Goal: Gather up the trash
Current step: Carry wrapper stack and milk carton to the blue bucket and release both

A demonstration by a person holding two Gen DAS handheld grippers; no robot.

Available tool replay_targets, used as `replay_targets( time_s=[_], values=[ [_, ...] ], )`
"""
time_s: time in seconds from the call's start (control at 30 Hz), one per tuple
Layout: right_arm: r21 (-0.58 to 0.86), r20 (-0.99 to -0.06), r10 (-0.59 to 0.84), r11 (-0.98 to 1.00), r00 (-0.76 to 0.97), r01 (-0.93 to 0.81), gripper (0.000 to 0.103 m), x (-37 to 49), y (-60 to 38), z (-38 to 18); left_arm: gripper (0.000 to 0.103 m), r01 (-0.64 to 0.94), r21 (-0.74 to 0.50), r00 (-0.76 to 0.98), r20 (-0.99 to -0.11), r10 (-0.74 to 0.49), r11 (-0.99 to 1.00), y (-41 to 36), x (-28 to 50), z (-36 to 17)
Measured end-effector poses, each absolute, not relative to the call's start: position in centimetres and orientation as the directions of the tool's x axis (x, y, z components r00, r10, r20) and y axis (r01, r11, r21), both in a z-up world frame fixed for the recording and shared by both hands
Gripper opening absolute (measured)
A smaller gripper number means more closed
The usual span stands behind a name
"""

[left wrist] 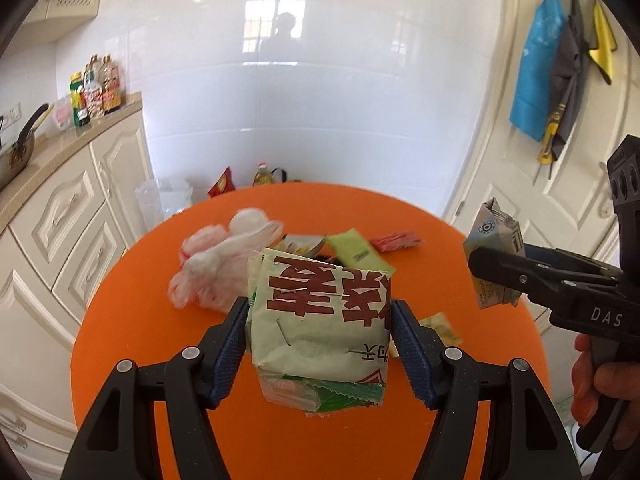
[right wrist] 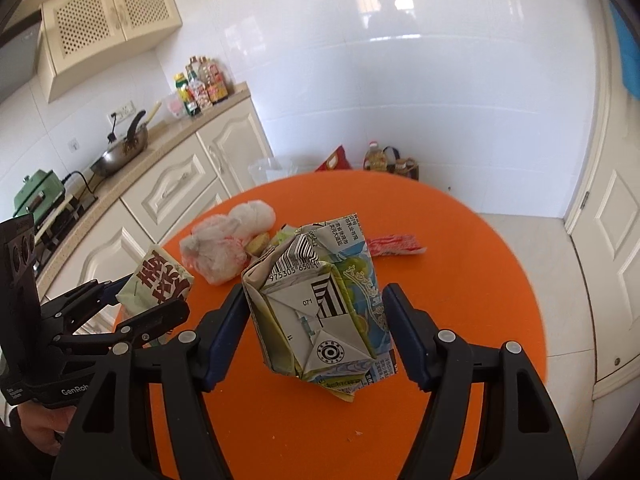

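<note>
Trash is already up off the round orange table point(left wrist: 132, 320): your left gripper point(left wrist: 320, 320) clamps a pale-green stapled paper packet point(left wrist: 320, 320), your right gripper point(right wrist: 316, 320) a crushed printed drink carton point(right wrist: 320, 312), while the remaining wrappers lie toward the far edge.

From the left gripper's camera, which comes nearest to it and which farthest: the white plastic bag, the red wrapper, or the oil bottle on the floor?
1. White plastic bag: nearest, on the orange table, left of centre.
2. Red wrapper: farther back, on the table's right.
3. Oil bottle: farthest, beyond the table by the wall.
</note>
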State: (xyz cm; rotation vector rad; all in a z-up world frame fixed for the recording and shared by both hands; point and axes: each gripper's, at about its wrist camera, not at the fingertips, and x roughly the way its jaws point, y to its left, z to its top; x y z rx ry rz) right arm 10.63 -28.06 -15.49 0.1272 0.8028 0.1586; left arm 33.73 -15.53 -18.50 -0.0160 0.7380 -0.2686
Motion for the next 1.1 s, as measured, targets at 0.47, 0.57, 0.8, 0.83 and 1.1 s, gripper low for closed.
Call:
replay_targets(
  time_s=[0.47,0.57,0.8,0.83,1.1],
  values=[
    [0.139,-0.569,-0.063,0.975,0.82,0.172,0.069,-1.9,-38.7,-7.4,0.064,0.497,-0.103,0.701,-0.538,-0.468,0.862,-26.0,27.2,-11.5],
    [0.144,-0.562,-0.147,0.952,0.814,0.271,0.069,-5.4,-42.3,-6.9,0.064,0.567,-0.108,0.659,-0.536,-0.528,0.817,-29.1,26.3,-11.4],
    [0.163,-0.609,-0.291,0.865,0.738,0.475,0.069,-11.8,-50.0,-9.6,0.064,0.702,-0.155,0.499,-0.59,-0.635,0.695,-36.2,24.5,-13.7],
    [0.165,-0.623,-0.304,0.849,0.72,0.502,0.069,-12.4,-51.0,-10.5,0.064,0.712,-0.163,0.477,-0.601,-0.641,0.682,-37.0,24.5,-14.3],
    [0.237,-0.751,-0.295,0.715,0.591,0.657,0.069,-15.1,-58.5,-19.4,0.064,0.76,-0.239,0.261,-0.74,-0.62,0.605,-42.6,24.3,-20.8]
  ],
)
